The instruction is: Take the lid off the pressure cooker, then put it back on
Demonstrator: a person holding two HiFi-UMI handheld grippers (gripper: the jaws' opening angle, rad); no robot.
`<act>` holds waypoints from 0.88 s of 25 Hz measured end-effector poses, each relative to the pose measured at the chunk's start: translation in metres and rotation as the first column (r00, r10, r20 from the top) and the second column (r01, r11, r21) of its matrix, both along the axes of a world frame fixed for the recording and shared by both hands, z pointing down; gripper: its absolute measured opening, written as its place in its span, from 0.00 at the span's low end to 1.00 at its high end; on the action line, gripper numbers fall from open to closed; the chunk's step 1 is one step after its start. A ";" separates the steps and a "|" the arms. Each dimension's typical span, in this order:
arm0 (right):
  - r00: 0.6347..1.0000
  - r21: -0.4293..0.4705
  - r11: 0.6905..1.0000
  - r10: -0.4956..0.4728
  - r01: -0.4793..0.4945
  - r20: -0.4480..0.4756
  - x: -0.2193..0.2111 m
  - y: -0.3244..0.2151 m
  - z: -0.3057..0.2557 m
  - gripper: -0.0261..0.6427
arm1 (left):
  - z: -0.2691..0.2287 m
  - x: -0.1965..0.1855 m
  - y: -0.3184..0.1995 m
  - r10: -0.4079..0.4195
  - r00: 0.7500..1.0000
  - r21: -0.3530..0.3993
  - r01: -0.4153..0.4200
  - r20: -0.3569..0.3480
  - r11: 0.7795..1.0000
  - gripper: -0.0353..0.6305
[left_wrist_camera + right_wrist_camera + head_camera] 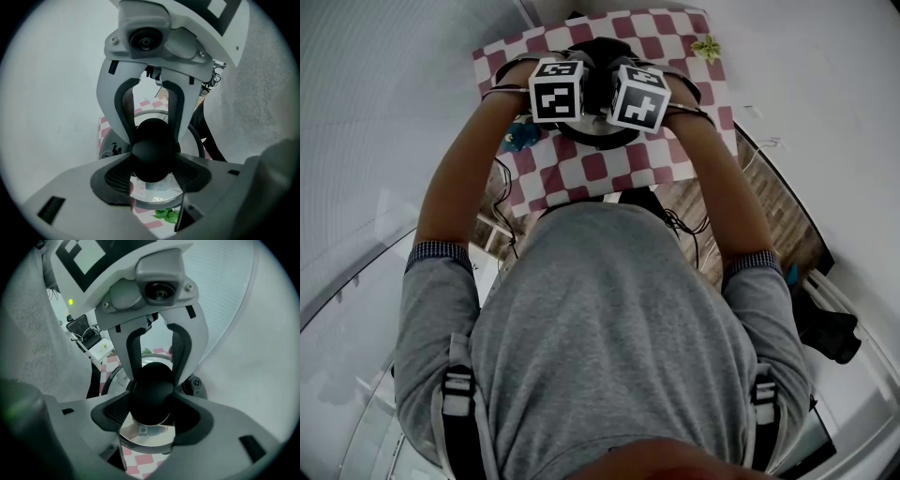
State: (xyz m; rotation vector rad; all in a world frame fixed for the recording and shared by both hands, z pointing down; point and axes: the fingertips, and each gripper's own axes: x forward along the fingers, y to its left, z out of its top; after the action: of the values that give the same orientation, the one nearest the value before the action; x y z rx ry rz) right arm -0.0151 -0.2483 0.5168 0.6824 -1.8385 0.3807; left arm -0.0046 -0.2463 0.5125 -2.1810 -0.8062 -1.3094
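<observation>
Both grippers clamped on the pressure cooker [602, 141] lid knob [152, 149]

The cooker stands on a table under a red-and-white checked cloth [609, 173], with white walls around it and wood floor [769, 211] at the right. Both arms reach forward, side by side and pointing steeply down. The left gripper [152, 174] and right gripper [151, 411] pads press the black knob from opposite sides above the shiny lid [159, 194].

Head cam looks steeply down; both tool cams, v. close, face across shared lid knob [152, 150].
</observation>
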 end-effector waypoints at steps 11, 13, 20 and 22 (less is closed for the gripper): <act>0.978 -0.055 0.978 -0.206 0.203 -0.041 0.004 0.001 0.009 0.47 | 0.004 0.004 -0.001 -0.196 0.981 -0.074 0.196 0.013 0.978 0.48; 0.976 -0.062 0.975 -0.215 0.213 -0.036 0.004 0.001 0.008 0.47 | 0.004 0.005 -0.002 -0.208 0.978 -0.072 0.208 0.009 0.975 0.48; 0.952 -0.080 0.950 -0.303 0.300 -0.030 0.001 0.002 0.009 0.49 | 0.004 0.006 -0.003 -0.268 0.963 -0.080 0.269 0.026 0.960 0.48; 0.941 -0.085 0.939 -0.338 0.334 -0.034 0.001 0.002 0.009 0.49 | 0.004 0.006 -0.003 -0.305 0.952 -0.085 0.306 0.028 0.948 0.48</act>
State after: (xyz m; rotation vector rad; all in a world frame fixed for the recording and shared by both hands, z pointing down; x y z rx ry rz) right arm -0.0137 -0.2467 0.5262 0.3106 -1.8420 0.2061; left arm 0.0018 -0.2498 0.5163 -2.4444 -0.5542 -1.4605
